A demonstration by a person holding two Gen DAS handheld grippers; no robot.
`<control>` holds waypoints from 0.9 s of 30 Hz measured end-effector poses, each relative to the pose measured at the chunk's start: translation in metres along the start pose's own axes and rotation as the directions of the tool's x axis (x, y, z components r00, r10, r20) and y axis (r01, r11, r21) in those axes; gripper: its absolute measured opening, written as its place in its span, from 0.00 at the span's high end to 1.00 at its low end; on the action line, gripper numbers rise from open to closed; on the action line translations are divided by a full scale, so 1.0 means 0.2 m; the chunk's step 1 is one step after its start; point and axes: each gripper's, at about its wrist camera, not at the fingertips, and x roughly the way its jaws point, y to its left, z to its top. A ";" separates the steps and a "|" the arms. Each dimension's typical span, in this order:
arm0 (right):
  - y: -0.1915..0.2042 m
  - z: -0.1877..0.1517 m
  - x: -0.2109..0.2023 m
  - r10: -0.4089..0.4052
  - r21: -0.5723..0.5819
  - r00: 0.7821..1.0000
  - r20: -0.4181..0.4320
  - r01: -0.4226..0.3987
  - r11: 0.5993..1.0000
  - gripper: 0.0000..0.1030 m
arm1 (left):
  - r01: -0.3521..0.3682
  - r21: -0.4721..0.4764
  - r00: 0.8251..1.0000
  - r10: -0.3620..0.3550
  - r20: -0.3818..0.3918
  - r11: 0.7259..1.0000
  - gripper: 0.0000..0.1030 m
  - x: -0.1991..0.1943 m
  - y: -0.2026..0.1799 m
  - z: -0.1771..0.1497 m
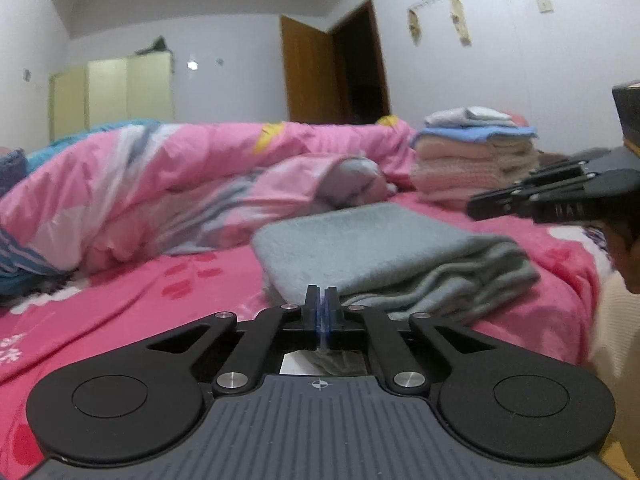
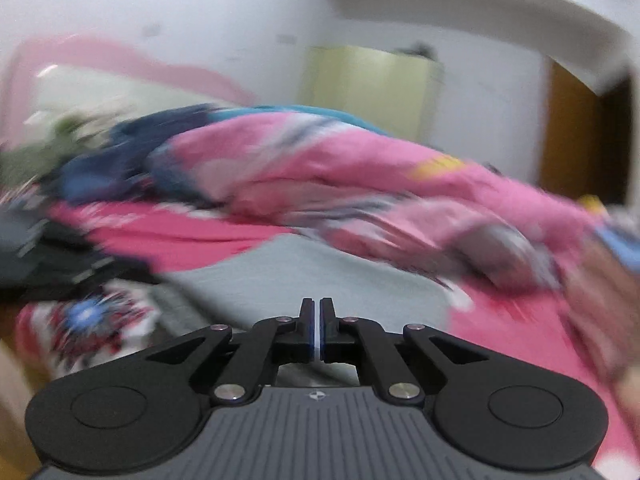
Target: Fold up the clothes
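Observation:
A folded grey garment [image 1: 384,252] lies on the pink bed sheet [image 1: 140,300], its layered edges facing the near right. My left gripper [image 1: 321,300] sits low just in front of the garment's near edge, jaws shut with nothing visibly between them. My right gripper [image 1: 480,205] comes in from the right above the garment's far right corner, fingers together and empty. The right wrist view is smeared by motion. There the right gripper [image 2: 317,312] is shut over the grey garment [image 2: 320,272], holding nothing.
A stack of folded clothes [image 1: 476,152] stands at the bed's far right. A crumpled pink quilt [image 1: 160,184] fills the back and left of the bed. A person's cream sleeve [image 1: 616,320] is at the right edge. Behind are a wardrobe [image 1: 112,92] and a brown door [image 1: 308,76].

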 end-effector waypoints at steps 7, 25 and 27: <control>-0.13 -0.24 0.07 -0.048 0.173 0.994 -0.094 0.064 0.983 0.96 | -0.023 -0.179 0.997 0.037 0.071 0.984 0.97 0.00 0.11 0.06; 0.08 -0.09 0.05 -0.072 -0.127 0.995 0.065 0.079 0.989 0.75 | -0.025 0.010 0.995 0.026 -0.100 1.000 0.90 0.27 -0.20 0.04; 0.03 -0.02 0.08 -0.102 -0.127 0.989 0.107 0.115 0.985 0.75 | -0.024 -0.005 0.995 0.024 -0.101 1.000 0.87 0.27 -0.19 0.04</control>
